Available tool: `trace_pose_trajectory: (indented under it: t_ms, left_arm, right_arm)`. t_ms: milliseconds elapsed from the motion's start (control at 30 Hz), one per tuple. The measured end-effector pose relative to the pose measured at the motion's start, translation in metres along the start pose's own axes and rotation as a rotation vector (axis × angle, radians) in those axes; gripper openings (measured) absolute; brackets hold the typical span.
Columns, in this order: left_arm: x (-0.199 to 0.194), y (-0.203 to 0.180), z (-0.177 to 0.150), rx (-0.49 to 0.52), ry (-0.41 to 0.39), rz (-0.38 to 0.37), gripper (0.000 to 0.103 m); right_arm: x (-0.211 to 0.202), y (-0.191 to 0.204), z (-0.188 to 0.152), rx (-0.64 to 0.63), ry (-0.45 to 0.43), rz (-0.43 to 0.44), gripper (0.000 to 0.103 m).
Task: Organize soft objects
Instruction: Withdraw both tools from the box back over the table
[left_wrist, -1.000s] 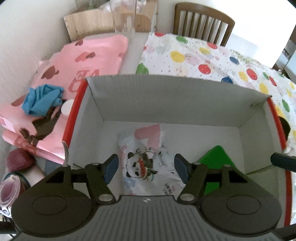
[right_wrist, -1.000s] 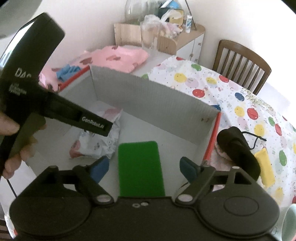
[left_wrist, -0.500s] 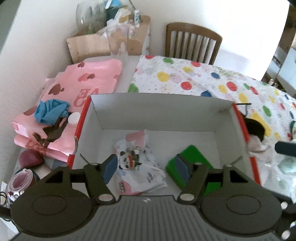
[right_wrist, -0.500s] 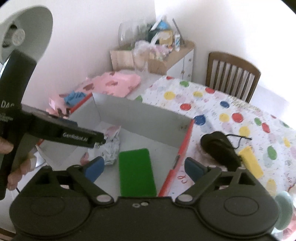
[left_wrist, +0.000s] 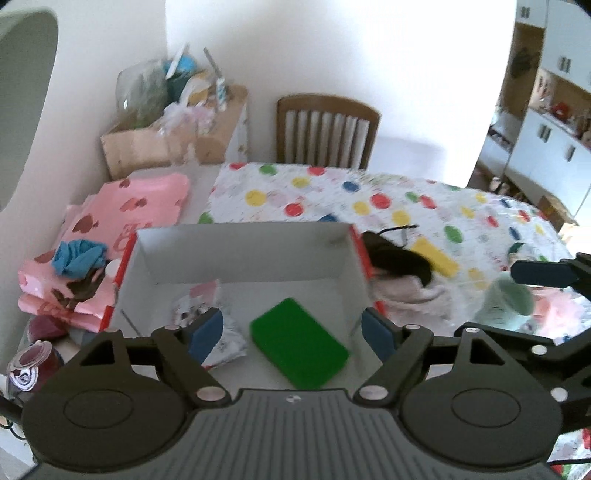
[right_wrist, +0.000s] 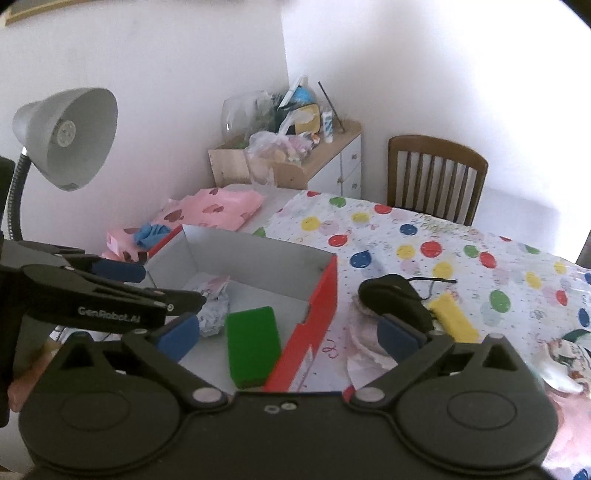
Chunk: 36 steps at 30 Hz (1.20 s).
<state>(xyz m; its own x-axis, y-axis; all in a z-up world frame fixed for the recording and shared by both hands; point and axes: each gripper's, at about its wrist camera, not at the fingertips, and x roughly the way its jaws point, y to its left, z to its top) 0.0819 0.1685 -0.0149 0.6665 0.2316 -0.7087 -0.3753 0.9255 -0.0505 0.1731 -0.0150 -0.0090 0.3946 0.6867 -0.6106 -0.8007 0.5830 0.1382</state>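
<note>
The green sponge (left_wrist: 299, 343) lies flat on the floor of the open box (left_wrist: 243, 254), a white-walled carton with red outer sides, and a crumpled printed cloth (left_wrist: 218, 332) sits just beside it toward the box's left wall. Outside the right wall, on the spotted worktop (left_wrist: 369, 199), a black soft thing (right_wrist: 395, 299) rests on a pale pink cloth (left_wrist: 410, 295), with a yellow sponge (right_wrist: 452, 317) close by. Both sets of tongs hang above all this with nothing between their blue pads: the left tongs (left_wrist: 291, 332) are spread over the box and have just been opening wider, and the right tongs (right_wrist: 288, 336) stand spread across the box's red right wall, likewise just opening. Left of the box lie pink heart-print bags (left_wrist: 129, 210) with a blue cloth (left_wrist: 79, 256) bunched on top. A grey lamp (right_wrist: 66, 136) leans over that side, and a wooden chair (right_wrist: 436, 177) stands beyond the worktop.
</note>
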Motion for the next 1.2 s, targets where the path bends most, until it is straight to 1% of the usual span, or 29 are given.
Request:
trace_pose_trajectory:
  t_ms: [67,200,333,400,533,700,767,867,967,1067,1200]
  left_arm:
    - [-0.008,-0.010,-0.002,0.008,-0.020,-0.017,0.084]
    - [-0.023,-0.031,-0.010,0.034,-0.078,-0.024,0.092]
    - [-0.031,-0.054,-0.016,0.062,-0.107,-0.051,0.097]
    - [-0.035,-0.064,-0.019,0.063,-0.118,-0.084,0.098]
    - [-0.035,-0.078,-0.026,0.042,-0.129,-0.154,0.103]
    - [-0.027,-0.100,-0.036,0.044,-0.145,-0.177,0.103]
    - [-0.025,-0.109,-0.040,0.063,-0.157,-0.184,0.103]
    - [-0.016,-0.121,-0.042,0.080,-0.134,-0.207,0.103]
    - [-0.002,-0.127,-0.039,0.041,-0.081,-0.222,0.103]
    - [0.013,-0.130,-0.037,-0.007,-0.061,-0.193,0.103]
    - [0.033,-0.143,-0.039,0.018,-0.049,-0.147,0.103]
  right_arm:
    - [-0.010,-0.005,-0.005,0.007,-0.009,-0.006,0.103]
    - [-0.034,-0.013,-0.016,0.008,-0.036,-0.018,0.103]
    - [-0.056,-0.025,-0.031,0.017,-0.057,-0.035,0.103]
    - [-0.066,-0.032,-0.039,0.027,-0.065,-0.047,0.103]
    - [-0.081,-0.047,-0.055,0.047,-0.074,-0.076,0.103]
    - [-0.096,-0.072,-0.073,0.094,-0.078,-0.129,0.103]
    - [-0.101,-0.084,-0.081,0.122,-0.078,-0.154,0.103]
    - [-0.107,-0.107,-0.094,0.176,-0.066,-0.195,0.103]
    - [-0.110,-0.127,-0.105,0.220,-0.055,-0.237,0.103]
    - [-0.115,-0.147,-0.112,0.242,-0.053,-0.289,0.103]
    - [-0.116,-0.173,-0.119,0.265,-0.048,-0.351,0.102]
